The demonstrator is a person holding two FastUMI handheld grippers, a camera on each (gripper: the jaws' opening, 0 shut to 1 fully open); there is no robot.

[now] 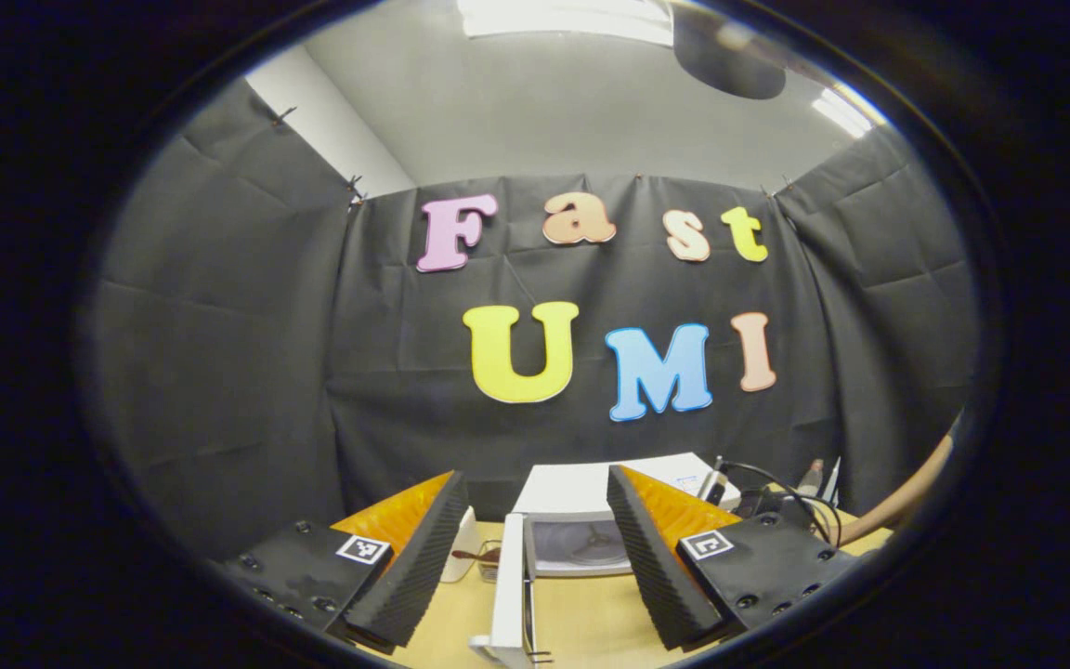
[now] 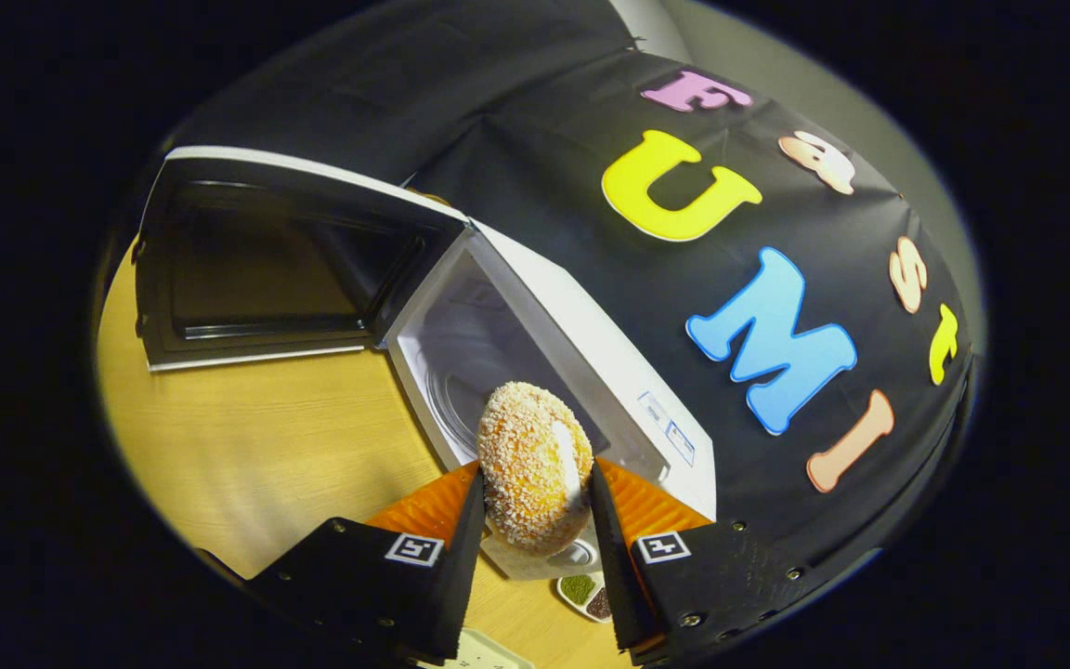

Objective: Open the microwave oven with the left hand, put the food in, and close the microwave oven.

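standing on wooden table (image 2: 247,446), open microwave (image 2: 535,316), black-draped booth

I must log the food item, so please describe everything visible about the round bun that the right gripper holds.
The bun is round and golden-orange, with a crust of pale crumbs or seeds and a whitish streak on one side. It stands on edge, clamped between the ribbed black pads of the right gripper. It hangs above the wooden table, just in front of the open microwave oven, not yet inside.
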